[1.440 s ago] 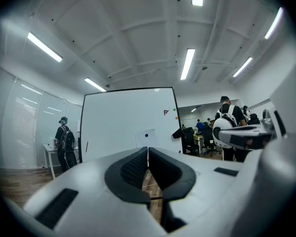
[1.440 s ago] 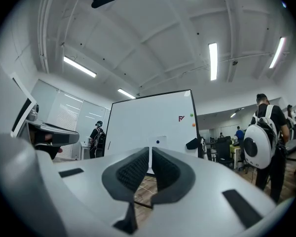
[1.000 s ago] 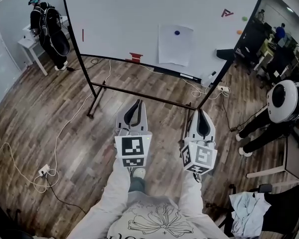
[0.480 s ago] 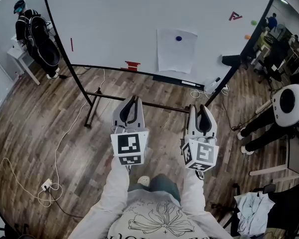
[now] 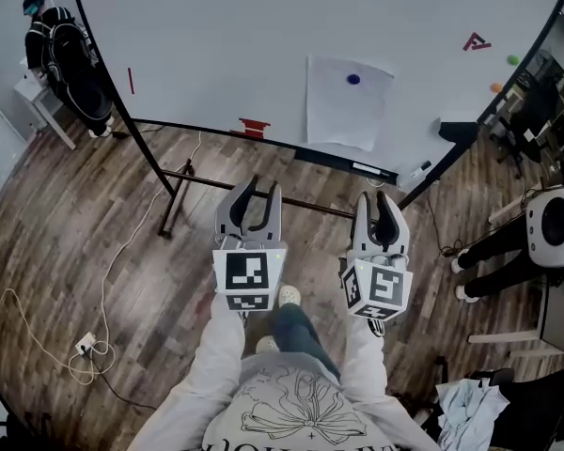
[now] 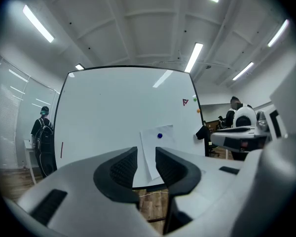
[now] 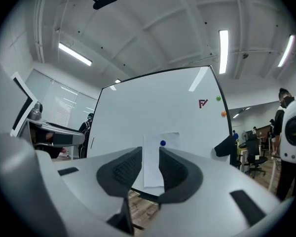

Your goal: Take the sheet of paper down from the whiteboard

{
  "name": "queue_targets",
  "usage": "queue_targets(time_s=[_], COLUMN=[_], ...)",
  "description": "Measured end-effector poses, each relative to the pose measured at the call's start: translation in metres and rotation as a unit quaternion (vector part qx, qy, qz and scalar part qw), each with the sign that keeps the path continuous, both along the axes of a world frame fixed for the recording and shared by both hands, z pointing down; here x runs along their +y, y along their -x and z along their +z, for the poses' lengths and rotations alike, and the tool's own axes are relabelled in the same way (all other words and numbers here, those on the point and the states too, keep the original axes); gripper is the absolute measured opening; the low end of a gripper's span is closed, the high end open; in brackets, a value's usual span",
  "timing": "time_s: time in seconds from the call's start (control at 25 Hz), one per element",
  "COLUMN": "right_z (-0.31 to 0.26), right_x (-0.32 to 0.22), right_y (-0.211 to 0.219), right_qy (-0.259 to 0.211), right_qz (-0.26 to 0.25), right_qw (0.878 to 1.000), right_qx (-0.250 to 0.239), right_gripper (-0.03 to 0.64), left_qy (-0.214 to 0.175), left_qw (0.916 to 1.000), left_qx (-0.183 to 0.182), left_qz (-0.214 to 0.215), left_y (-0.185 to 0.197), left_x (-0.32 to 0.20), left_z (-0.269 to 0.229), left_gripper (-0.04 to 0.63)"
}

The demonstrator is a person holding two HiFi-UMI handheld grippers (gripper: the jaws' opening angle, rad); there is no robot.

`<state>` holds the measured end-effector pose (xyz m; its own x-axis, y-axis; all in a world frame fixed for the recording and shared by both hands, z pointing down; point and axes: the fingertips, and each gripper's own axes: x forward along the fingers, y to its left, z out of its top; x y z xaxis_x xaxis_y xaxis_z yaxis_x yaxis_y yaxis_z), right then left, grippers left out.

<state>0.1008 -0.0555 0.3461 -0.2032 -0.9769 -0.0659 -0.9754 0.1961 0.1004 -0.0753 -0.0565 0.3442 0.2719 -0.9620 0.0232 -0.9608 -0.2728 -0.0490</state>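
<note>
sheet of paper [image 5: 348, 101] hanging upright on whiteboard [image 5: 216, 45], long axis vertical, blue magnet [image 5: 353, 79] pinning its top | red mark [image 5: 477, 41] possibly lettering, unreadable | left gripper [image 5: 259, 190], right gripper [image 5: 376, 200]: jaws opening, gripping nothing

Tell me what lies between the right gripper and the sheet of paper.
In the head view, only a strip of wooden floor and the whiteboard's bottom tray separate the right gripper, jaws opening and empty, from the sheet of paper.
</note>
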Motion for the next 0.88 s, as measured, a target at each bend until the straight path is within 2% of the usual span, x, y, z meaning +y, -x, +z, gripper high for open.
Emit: queue_targets(time_s=[0.56,0.88], right_z=[-0.012,-0.009], right_x=[-0.174,-0.245], right_y=[-0.020,-0.028], right_qy=[-0.015,-0.014], right_qz=[-0.044,-0.063], right_qw=[0.999,0.998], right_qx=[0.004,0.019], right_gripper=[0.091,0.091], left_qy=[0.001,0.007], left_qw=[1.0000,0.9999], left_qx=[-0.005,0.006], left_qz=[-0.002,0.008], left_y=[-0.046,-0.065], left_x=[-0.161,-0.240], left_z=[-0.007,-0.006], left_gripper=[0.161,0.181])
